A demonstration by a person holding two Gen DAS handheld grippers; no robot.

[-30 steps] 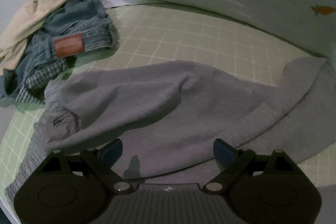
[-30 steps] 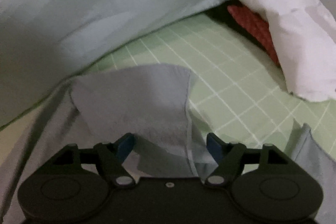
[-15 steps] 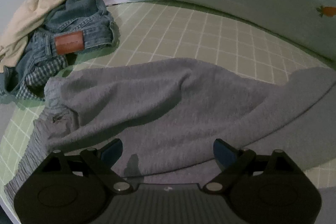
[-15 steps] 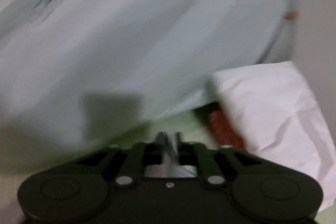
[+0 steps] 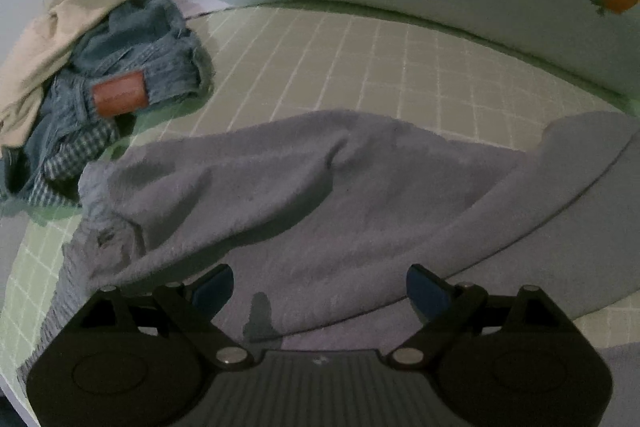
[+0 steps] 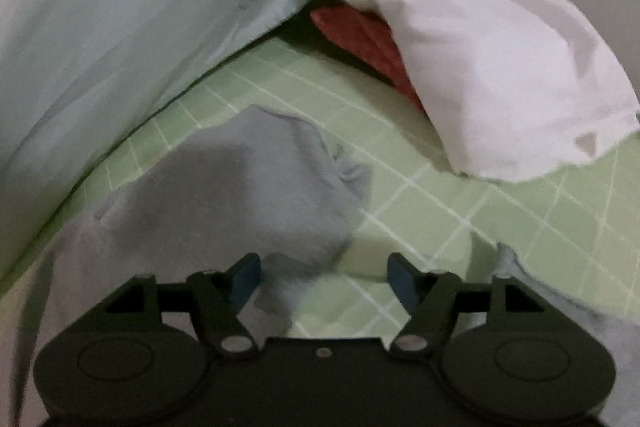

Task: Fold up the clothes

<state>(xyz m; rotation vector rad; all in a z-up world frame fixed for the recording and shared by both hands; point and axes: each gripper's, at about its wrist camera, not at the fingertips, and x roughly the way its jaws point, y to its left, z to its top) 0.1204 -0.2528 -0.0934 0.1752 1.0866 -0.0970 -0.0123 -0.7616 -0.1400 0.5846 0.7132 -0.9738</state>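
One grey fleece garment (image 5: pixel 320 195) lies on the green gridded sheet (image 5: pixel 340 67), its long axis running crosswise ahead of the left gripper (image 5: pixel 320 287), which hovers over it with jaws spread, holding nothing. Beyond, to its left, sit crumpled jeans (image 5: pixel 132 83). Right gripper (image 6: pixel 324 277) likewise gapes empty above a bunched grey end (image 6: pixel 260 187); a white pillow (image 6: pixel 480 67) lies beyond, rightward.

You are working in dim, flat light. Fisheye bending is curving the grid lines toward dark corners in both views. The grey garment (image 5: pixel 304 187) is casting soft shadows, and the right view is looking slightly smeared.
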